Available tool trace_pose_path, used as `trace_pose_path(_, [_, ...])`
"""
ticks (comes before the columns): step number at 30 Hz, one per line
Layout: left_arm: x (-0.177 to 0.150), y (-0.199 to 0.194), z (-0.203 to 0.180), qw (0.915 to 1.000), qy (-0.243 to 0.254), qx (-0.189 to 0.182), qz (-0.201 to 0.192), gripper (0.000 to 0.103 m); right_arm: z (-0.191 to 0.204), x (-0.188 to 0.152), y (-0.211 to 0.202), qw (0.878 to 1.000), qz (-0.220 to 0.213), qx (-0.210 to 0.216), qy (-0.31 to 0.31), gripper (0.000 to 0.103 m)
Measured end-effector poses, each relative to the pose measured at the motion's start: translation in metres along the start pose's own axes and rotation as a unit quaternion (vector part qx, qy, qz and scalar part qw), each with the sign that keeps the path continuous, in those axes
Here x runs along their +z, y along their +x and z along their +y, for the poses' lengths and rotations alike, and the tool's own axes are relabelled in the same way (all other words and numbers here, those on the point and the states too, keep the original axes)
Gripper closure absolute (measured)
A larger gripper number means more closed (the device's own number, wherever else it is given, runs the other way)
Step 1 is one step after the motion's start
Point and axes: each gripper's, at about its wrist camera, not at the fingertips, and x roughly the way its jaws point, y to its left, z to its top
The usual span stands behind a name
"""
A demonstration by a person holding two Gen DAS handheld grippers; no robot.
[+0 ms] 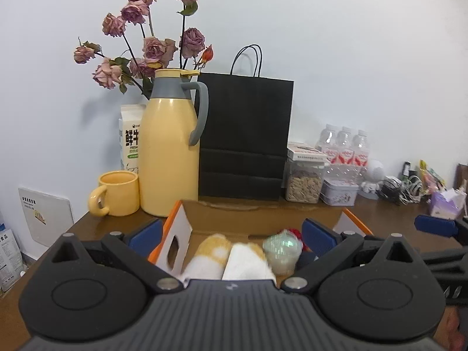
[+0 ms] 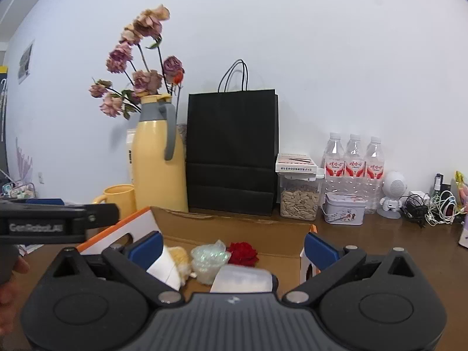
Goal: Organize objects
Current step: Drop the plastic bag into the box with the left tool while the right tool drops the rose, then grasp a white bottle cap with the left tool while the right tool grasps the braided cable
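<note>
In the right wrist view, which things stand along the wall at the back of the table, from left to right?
Yellow ceramic mug → yellow thermos jug with grey handle → black paper bag → clear jar of seeds → small printed tin box → three clear water bottles → white round speaker figure → tangled cables.

2 wrist views, side by side, face wall near-level; share close cardboard box (image 1: 263,223), black bag (image 2: 232,149).

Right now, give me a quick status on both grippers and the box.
Left gripper open, empty. Right gripper open, empty. Cardboard box on table, holding rolled towels, red flower, plastic cup. Nothing between grippers and box.
</note>
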Motion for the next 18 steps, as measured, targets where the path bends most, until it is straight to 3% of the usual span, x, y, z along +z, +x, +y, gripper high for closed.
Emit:
trace_pose_path(10, [-0.035, -0.059, 0.033, 0.9992, 0.012, 0.017, 0.034, 0.0, -0.003, -0.038, -0.063, 0.998, 0.046, -0.009, 0.028, 0.0])
trace_pose_path(18, [-0.054, -0.087, 0.054, 0.9973, 0.005, 0.031, 0.066, 0.0, -0.005, -0.075, -0.081, 0.993, 0.103, -0.015, 0.048, 0.0])
